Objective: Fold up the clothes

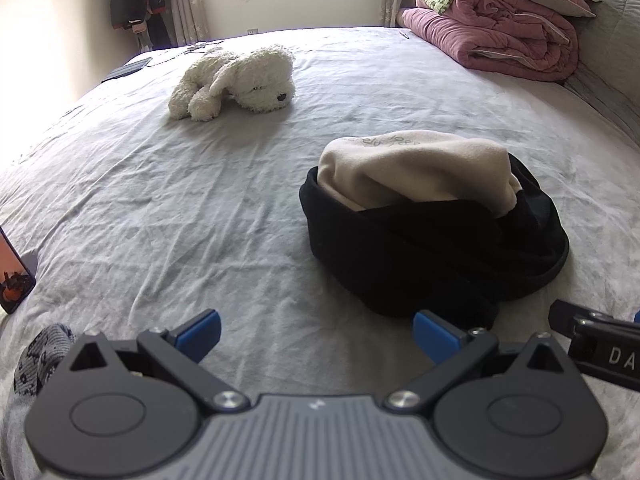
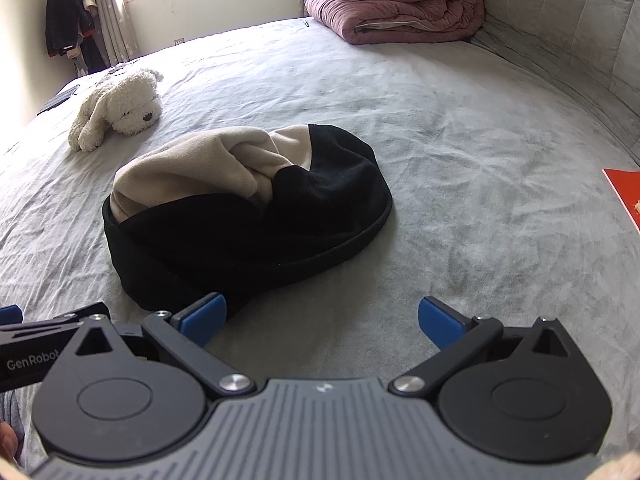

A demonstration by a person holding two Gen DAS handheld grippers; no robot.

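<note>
A crumpled black and beige garment (image 1: 424, 216) (image 2: 240, 204) lies in a heap on the grey bed sheet (image 1: 200, 208) (image 2: 480, 160). My left gripper (image 1: 316, 334) hovers open just in front of the heap's near left side, nothing between its blue pads. My right gripper (image 2: 322, 320) is open too, at the heap's near right side, its left pad (image 2: 204, 318) close to the black hem. Each gripper's side shows at the edge of the other's view.
A white plush dog (image 1: 236, 82) (image 2: 118, 110) lies further back on the bed. Folded pink and green quilts (image 1: 496, 28) (image 2: 400, 0) are stacked at the far right by the headboard. A phone (image 1: 14, 276) stands at the left edge; a red item (image 2: 624, 196) lies at the right.
</note>
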